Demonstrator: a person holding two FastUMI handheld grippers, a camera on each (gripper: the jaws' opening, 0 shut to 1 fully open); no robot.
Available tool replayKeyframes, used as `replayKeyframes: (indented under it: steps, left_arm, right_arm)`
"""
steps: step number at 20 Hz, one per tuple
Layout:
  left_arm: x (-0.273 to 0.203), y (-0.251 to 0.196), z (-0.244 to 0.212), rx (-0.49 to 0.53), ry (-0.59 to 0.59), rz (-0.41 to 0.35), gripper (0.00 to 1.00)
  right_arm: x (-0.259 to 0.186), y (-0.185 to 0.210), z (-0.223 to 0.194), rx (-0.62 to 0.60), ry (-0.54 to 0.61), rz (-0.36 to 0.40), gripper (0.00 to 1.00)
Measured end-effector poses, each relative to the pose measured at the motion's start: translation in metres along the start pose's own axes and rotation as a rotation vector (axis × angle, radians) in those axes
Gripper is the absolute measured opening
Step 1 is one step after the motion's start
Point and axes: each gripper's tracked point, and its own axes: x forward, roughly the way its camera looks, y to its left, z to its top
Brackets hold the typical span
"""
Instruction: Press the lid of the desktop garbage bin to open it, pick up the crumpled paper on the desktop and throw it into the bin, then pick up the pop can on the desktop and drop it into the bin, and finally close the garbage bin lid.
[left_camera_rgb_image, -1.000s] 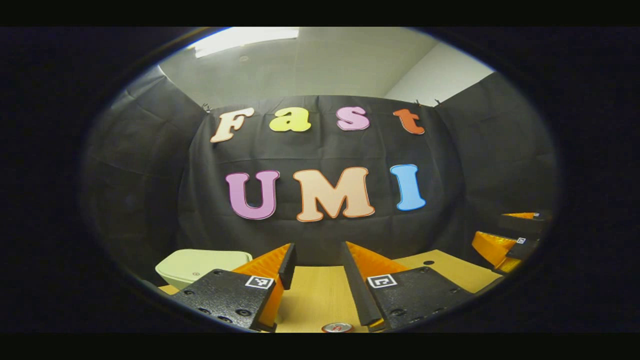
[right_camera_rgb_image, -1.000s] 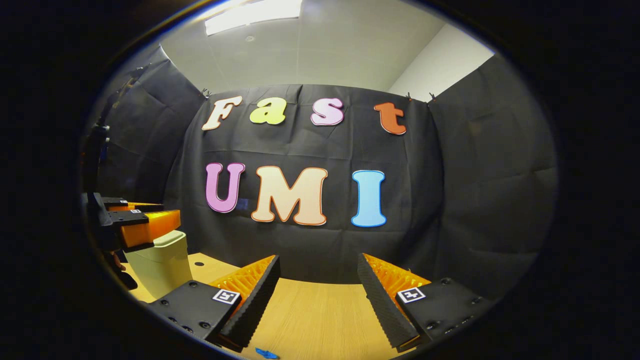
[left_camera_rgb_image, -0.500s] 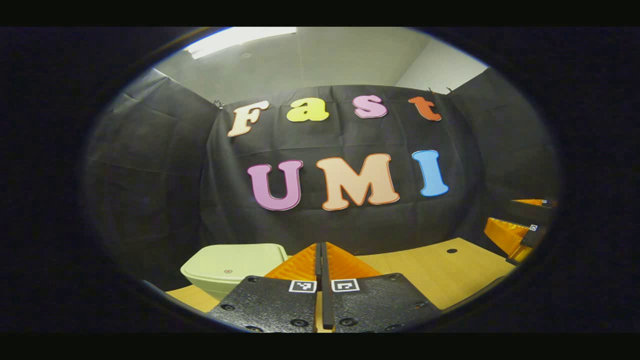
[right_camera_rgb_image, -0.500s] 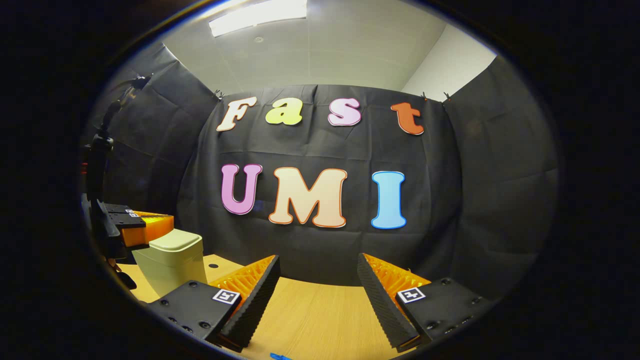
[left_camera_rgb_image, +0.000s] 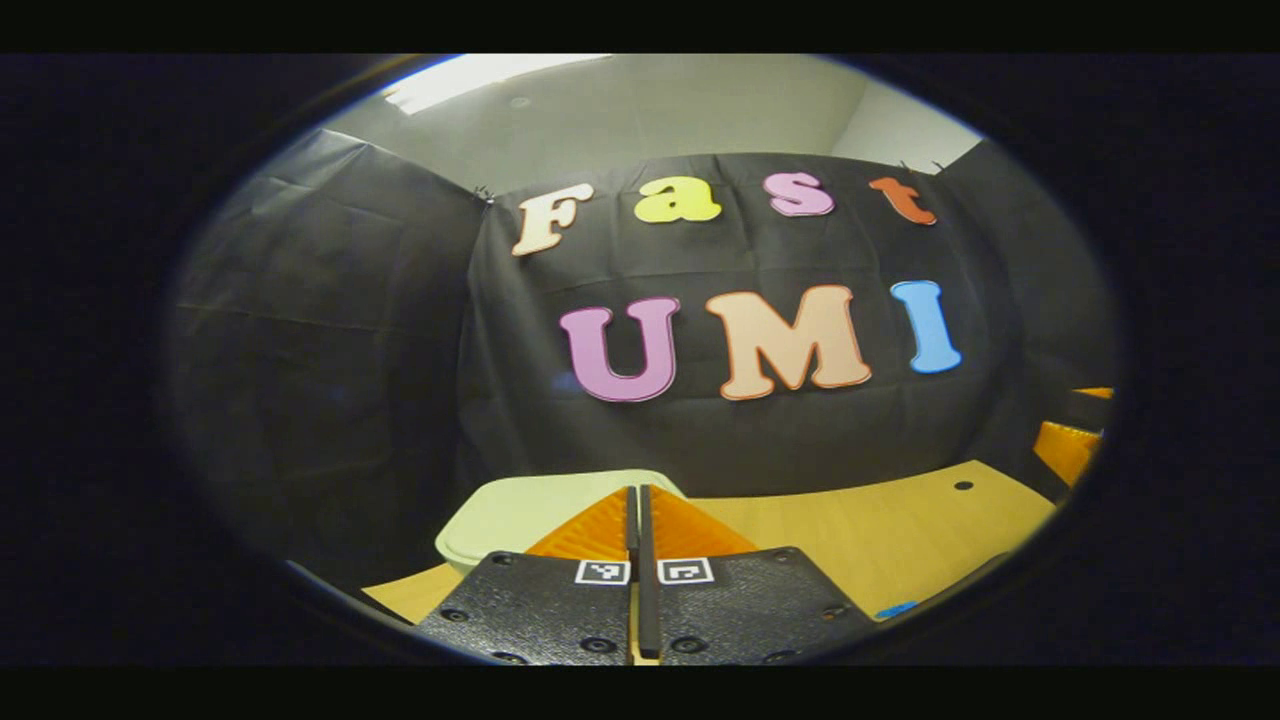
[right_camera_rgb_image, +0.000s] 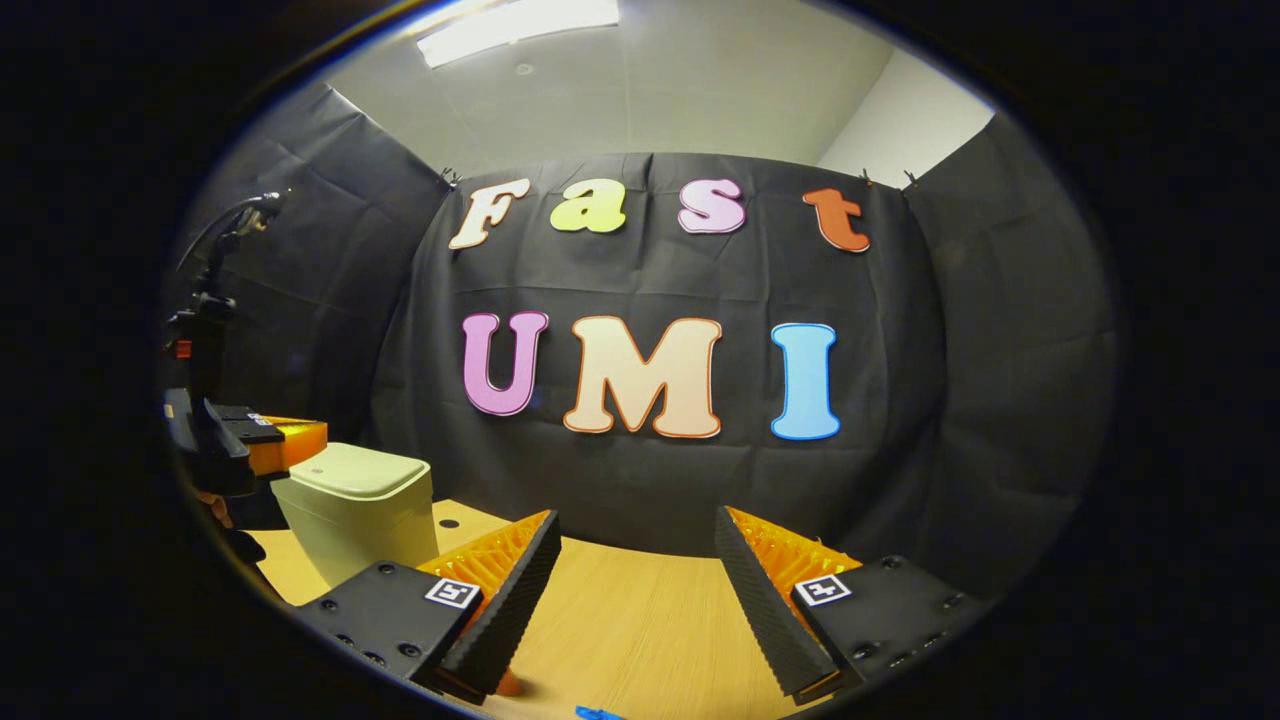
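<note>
In the right gripper view, the left gripper (right_camera_rgb_image: 300, 440) is far to the left, just above the bin (right_camera_rgb_image: 355, 510). It may be touching the lid, but the edge of the picture is too dark to be sure. The bin (pale green, lid down) stands on the table (right_camera_rgb_image: 640, 620). I can read no writing on it.

In the left gripper view, the left gripper (left_camera_rgb_image: 636, 505) is closed on nothing, its fingers pressed together. The bin (left_camera_rgb_image: 520, 510) sits right in front of the tips.

Next comes the right gripper (right_camera_rgb_image: 632, 560). It is open wide, with bare table between the fingers, and the bin is well off to its left. Each finger has a small square black-and-white tag.
</note>
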Motion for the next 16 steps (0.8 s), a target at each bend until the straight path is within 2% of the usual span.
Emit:
replayKeyframes:
  steps: [5, 9, 10, 12, 16]
  left_arm:
    - [0.013, 0.027, -0.029, -0.024, 0.054, 0.027, 0.00]
    - [0.014, 0.031, -0.060, -0.055, 0.123, 0.028, 0.00]
    - [0.017, 0.034, -0.049, -0.054, 0.059, 0.030, 0.00]
    - [0.017, 0.030, -0.062, -0.080, 0.069, 0.016, 0.00]
    - [0.015, 0.032, -0.050, -0.037, 0.023, 0.014, 0.00]
  right_arm:
    - [-0.009, 0.011, -0.004, -0.035, 0.015, -0.012, 0.98]
    - [-0.011, 0.013, -0.011, -0.031, 0.042, -0.031, 0.98]
    - [-0.012, 0.012, -0.014, -0.034, 0.054, -0.034, 0.98]
    - [-0.015, 0.011, -0.017, -0.032, 0.067, -0.037, 0.98]
    - [-0.013, 0.012, -0.023, 0.011, 0.089, -0.013, 0.98]
